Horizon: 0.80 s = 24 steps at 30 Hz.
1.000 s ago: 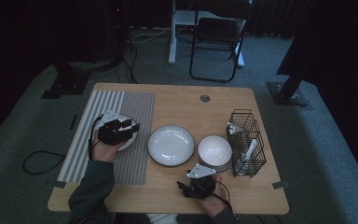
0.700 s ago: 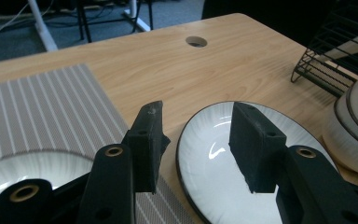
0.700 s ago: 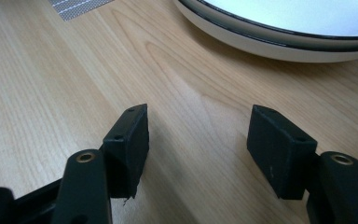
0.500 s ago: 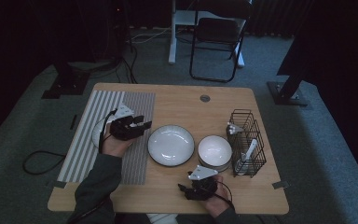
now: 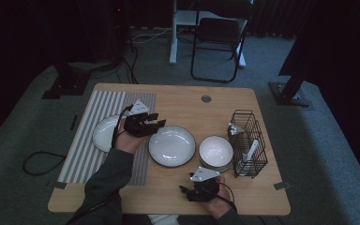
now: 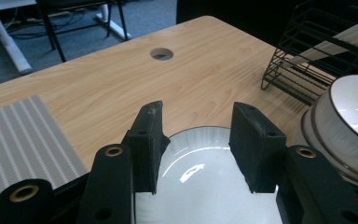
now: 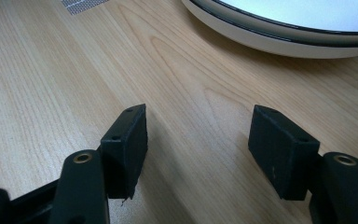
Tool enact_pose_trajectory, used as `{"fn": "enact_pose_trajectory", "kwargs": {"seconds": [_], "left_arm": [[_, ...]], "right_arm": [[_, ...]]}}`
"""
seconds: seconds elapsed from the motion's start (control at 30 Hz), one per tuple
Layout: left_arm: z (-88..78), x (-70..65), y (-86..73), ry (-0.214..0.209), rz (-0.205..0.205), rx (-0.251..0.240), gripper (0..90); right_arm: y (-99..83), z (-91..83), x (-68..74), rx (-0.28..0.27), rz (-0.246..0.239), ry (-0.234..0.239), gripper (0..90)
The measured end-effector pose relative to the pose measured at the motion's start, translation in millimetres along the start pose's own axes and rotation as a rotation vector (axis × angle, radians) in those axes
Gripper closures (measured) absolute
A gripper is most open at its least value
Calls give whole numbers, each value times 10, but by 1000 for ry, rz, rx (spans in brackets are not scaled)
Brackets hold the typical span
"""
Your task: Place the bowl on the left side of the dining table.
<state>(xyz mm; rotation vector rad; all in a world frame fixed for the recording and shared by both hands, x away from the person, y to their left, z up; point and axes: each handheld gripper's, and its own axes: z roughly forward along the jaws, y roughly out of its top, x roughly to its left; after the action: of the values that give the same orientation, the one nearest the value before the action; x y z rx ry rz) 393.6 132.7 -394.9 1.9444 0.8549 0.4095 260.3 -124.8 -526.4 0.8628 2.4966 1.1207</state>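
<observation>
Glazed ceramic plate [image 5: 172, 145]: stiff, slick, breakable; best pinched at the rim. Left gripper [image 5: 155, 124] jaws apart over it, empty; right gripper [image 5: 183, 191] apart, idle.

A dark folding chair [image 5: 217, 40] stands on grey carpet [image 5: 37, 126] behind the table.

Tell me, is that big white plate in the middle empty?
Empty. The middle plate shows only bare, shiny white surface, with nothing lying on it.

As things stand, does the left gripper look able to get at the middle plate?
Probably yes: the left gripper hovers with open, empty jaws at the rim of the middle plate, and nothing lies between them.
</observation>
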Motion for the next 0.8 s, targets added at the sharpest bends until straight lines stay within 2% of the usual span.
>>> {"fn": "enact_pose_trajectory", "kwargs": {"seconds": [0.43,0.8], "left_arm": [[195,-161,43,-48,16,18,559],[408,-411,151,-109,55,32,557]], "right_arm": [[1,1,3,0,1,-2,371],[1,1,8,0,5,-6,371]]}}
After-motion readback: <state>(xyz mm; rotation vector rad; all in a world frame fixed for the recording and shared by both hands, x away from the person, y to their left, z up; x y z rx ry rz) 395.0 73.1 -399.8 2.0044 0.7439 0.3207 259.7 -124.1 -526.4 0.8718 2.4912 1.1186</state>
